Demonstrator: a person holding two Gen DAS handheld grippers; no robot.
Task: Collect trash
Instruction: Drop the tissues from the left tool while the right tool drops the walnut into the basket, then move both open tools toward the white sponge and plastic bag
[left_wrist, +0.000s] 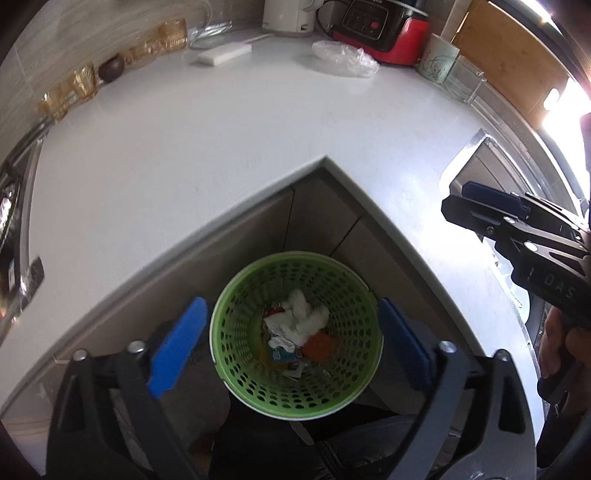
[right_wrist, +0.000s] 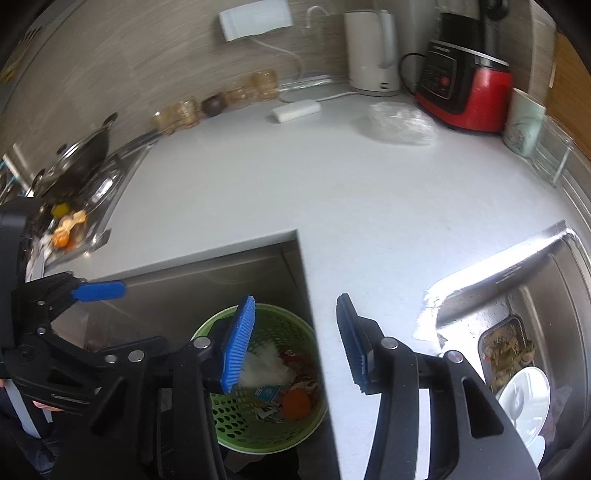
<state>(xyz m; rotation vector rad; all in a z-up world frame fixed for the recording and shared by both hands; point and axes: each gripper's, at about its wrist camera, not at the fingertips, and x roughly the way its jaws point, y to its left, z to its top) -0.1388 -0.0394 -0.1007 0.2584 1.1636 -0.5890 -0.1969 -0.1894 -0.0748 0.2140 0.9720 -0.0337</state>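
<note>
My left gripper (left_wrist: 291, 343) is open wide, high over a green perforated basket (left_wrist: 240, 332) on the floor in the counter's inner corner. Nothing is between its blue pads. The basket holds crumpled white tissue (left_wrist: 303, 314), an orange scrap (left_wrist: 321, 345) and small wrappers. My right gripper (right_wrist: 297, 343) is open with nothing between its pads, over the counter edge beside the basket (right_wrist: 236, 417). A crumpled clear plastic bag (right_wrist: 399, 123) lies on the white counter (right_wrist: 332, 184) near the back. In the left wrist view, the right gripper's fingers (left_wrist: 487, 199) show at the right.
At the back stand a white kettle (right_wrist: 373, 51), a red and black appliance (right_wrist: 465, 88), a pale cup (right_wrist: 524, 122), a white block (right_wrist: 295, 110) and several amber glasses (right_wrist: 184, 110). A sink (right_wrist: 498, 295) with dishes is right; a stove with a pan (right_wrist: 81, 155) left.
</note>
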